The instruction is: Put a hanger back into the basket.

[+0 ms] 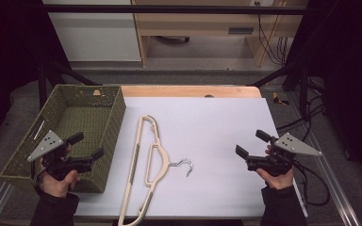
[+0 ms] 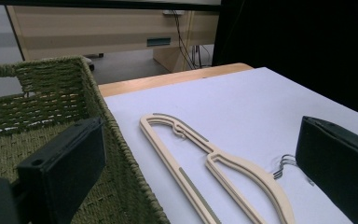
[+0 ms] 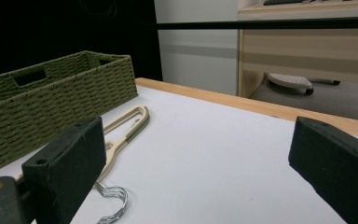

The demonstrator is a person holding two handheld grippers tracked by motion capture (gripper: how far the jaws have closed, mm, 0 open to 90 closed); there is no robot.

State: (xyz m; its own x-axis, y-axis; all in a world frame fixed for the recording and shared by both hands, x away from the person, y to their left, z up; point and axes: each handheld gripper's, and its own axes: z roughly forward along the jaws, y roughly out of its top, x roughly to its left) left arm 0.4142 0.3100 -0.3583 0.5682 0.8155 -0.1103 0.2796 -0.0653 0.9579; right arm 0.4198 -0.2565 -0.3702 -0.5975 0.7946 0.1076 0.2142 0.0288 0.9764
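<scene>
My left gripper (image 1: 86, 146) and right gripper (image 1: 252, 143) gape empty over the white table sheet (image 1: 217, 136), cream hanger (image 1: 146, 160) between, green basket (image 1: 115, 113) left, wooden furniture (image 1: 193, 23) beyond.

High view looks down overhead; both low gripper views share the hanger (image 1: 147, 162) and basket (image 1: 115, 123)

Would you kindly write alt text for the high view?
A cream hanger lies flat on a white table, beside a green woven basket. The left gripper and right gripper hover open at either side.
</scene>
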